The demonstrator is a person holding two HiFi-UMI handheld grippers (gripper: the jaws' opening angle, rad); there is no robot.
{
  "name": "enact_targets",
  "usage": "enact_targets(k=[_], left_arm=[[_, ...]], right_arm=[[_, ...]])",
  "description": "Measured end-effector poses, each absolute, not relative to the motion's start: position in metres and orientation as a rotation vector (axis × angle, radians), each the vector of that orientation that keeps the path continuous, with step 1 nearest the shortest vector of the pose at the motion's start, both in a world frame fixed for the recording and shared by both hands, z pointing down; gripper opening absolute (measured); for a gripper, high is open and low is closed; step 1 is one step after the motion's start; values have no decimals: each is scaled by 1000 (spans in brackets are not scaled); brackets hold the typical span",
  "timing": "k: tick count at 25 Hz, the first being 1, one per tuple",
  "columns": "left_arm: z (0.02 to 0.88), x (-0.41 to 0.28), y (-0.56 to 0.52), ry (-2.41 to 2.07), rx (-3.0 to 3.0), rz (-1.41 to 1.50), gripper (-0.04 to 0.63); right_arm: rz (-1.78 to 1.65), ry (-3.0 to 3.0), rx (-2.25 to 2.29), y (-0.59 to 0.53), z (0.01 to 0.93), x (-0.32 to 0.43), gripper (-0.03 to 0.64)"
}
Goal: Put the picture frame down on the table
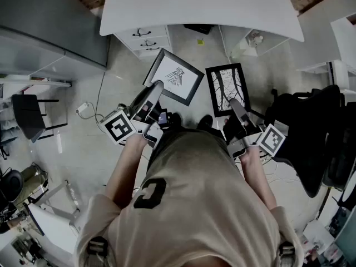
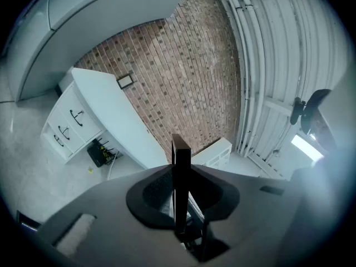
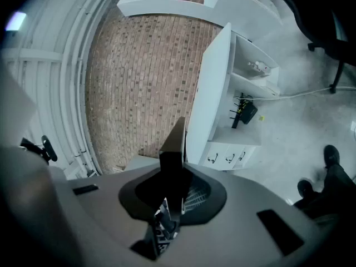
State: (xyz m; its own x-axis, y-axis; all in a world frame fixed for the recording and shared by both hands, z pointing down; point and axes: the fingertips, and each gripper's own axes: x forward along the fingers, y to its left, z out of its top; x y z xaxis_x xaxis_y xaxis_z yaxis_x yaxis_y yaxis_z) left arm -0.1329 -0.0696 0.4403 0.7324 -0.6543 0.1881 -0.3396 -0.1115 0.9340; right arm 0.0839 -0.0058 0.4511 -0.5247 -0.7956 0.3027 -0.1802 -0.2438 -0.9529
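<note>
Ideally the pale-print picture frame (image 1: 173, 77) and the branch-print picture frame (image 1: 227, 89), both in the air short of the white tabletop (image 1: 200, 4), are carried over it, lowered flat and let go only once resting. Each sits edge-on between clamped jaws: the left gripper (image 1: 158, 87) pinches the first's near edge, the right gripper (image 1: 234, 102) the second's.

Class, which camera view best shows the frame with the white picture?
The head view: the white-picture frame faces the camera, drawing fully visible. The left gripper view shows only its dark edge, end-on. The right gripper view shows just the other frame, edge-on.
</note>
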Motion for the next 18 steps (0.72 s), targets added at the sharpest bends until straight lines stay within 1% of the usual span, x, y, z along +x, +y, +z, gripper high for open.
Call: enact_targets(k=[13,18], left_arm=[[425,-134,-66,-815,1686,-325,66],[440,-130,-59,-778,1701,-324,66]], right_arm=[[-1763,1550,-1158,-16,426,85,32],[-1717,1548,-1182,-4,439,85,32]])
